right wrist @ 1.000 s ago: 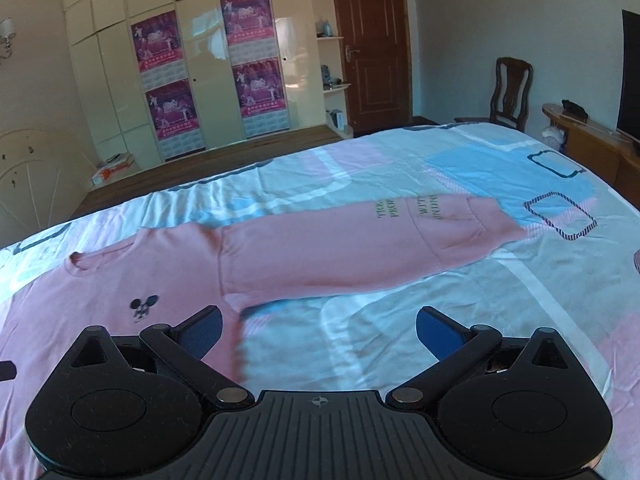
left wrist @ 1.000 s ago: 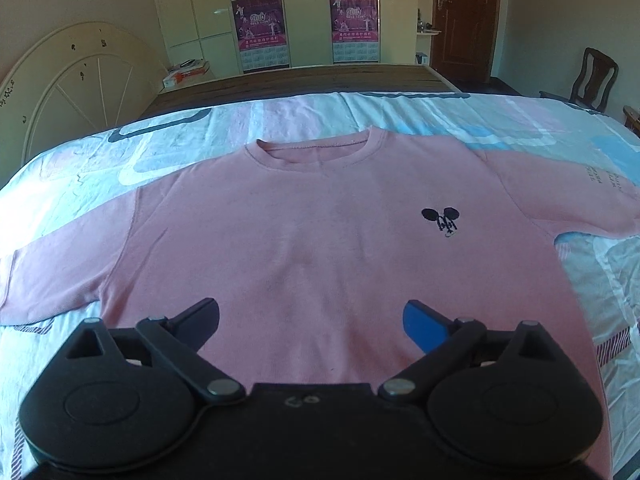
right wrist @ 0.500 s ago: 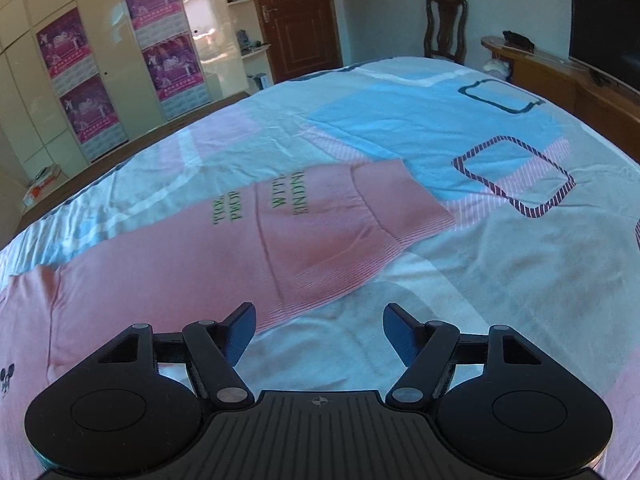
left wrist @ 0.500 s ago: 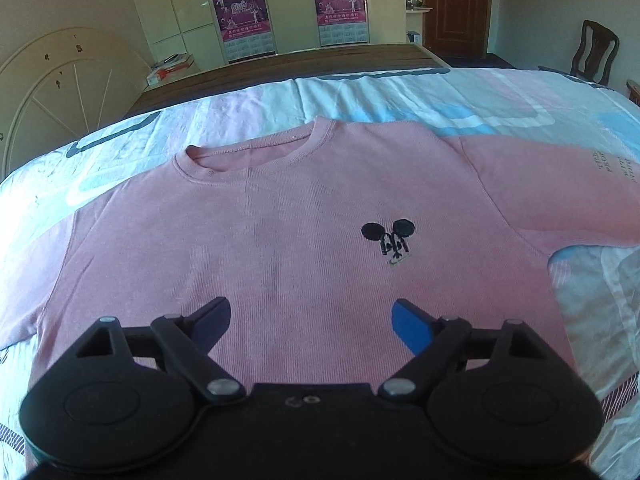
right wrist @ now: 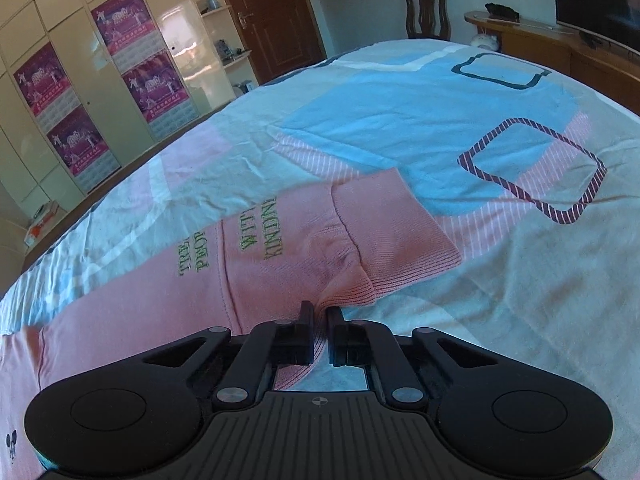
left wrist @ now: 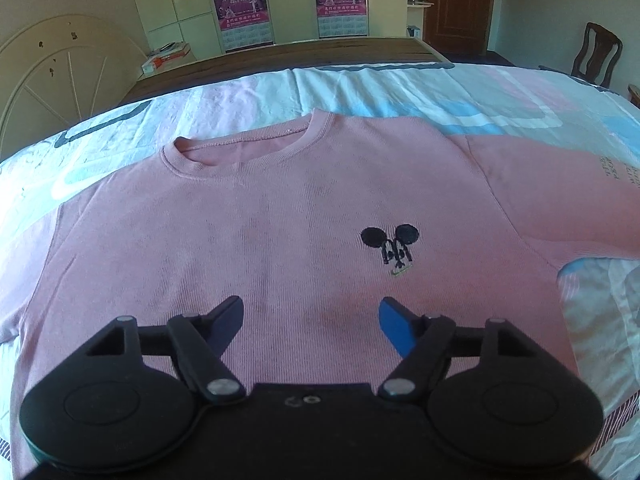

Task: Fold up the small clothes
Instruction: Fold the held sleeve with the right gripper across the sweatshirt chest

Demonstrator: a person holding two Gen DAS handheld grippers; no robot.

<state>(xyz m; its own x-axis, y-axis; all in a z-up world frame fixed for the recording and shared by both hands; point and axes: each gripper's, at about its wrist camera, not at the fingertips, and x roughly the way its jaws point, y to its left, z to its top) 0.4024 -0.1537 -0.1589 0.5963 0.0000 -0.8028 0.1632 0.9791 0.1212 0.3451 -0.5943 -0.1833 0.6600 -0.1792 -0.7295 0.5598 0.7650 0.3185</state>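
Two tools work over one pink sweatshirt (left wrist: 280, 216) spread flat, front up, on a patterned bed sheet (right wrist: 500, 264). Nearest in the right wrist view, the right tool (right wrist: 319, 334) has its fingers drawn almost together, pinching the near edge of the sleeve (right wrist: 304, 248) just short of the ribbed cuff (right wrist: 396, 236); pink cloth shows between the fingers and bunches up at 12 o'clock from them. The sleeve lies out toward 1 o'clock, its green lettering (right wrist: 260, 232) sitting at 11 o'clock from the tool, and the cuff's far edge ends on bare sheet with broad room from 1 to 3 o'clock. In the left wrist view the left tool (left wrist: 311, 314) hangs wide open above the sweatshirt's lower chest, gripping nothing; whether its tips touch the cloth cannot be told. A black mouse-ear emblem (left wrist: 390, 246) lies at 1 o'clock from it, the neckline (left wrist: 248, 148) at 12 o'clock farther off. Beyond the bed's far edge stand a wardrobe with purple posters (left wrist: 340, 4) and a brown door (left wrist: 456, 4).
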